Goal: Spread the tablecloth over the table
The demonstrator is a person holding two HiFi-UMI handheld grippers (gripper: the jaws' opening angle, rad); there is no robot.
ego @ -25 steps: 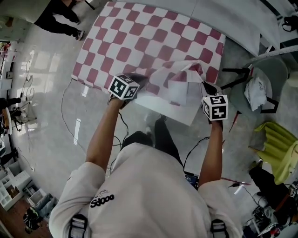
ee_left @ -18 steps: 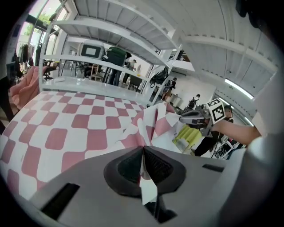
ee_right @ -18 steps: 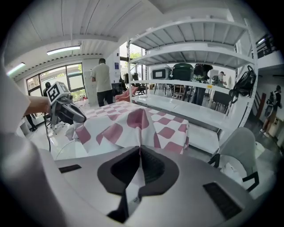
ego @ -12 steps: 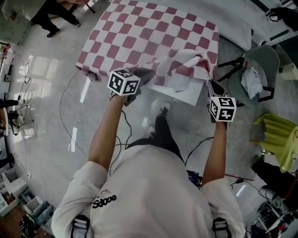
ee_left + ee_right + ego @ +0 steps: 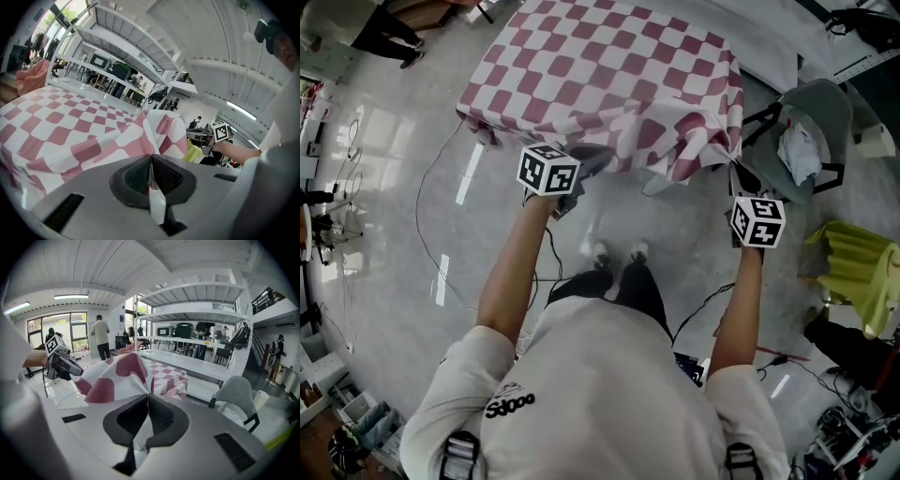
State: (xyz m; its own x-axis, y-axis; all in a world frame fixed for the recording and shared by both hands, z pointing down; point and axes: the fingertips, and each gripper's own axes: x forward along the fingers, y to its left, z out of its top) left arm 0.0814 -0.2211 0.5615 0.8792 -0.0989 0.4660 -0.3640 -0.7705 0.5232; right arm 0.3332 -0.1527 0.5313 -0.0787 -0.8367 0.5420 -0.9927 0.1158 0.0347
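Note:
A red-and-white checked tablecloth (image 5: 600, 75) lies over the table, its near edge bunched and hanging between my two grippers. My left gripper (image 5: 586, 161) is shut on the cloth's near edge at the left, and the cloth (image 5: 89, 136) runs away from its jaws in the left gripper view. My right gripper (image 5: 737, 173) is shut on the near right corner, where the cloth (image 5: 122, 378) rises in a fold straight out of the jaws. The table itself is hidden under the cloth.
A grey chair (image 5: 811, 131) with a white rag on its seat stands right of the table. Yellow fabric (image 5: 853, 272) lies on the floor further right. Cables (image 5: 431, 234) trail over the glossy floor. Long white shelving (image 5: 197, 324) stands behind, with people (image 5: 99, 336) beyond.
Both grippers have pulled the cloth's near edge back toward me and upward. The folded-over flap has come off the tabletop and now hangs over the near edge.

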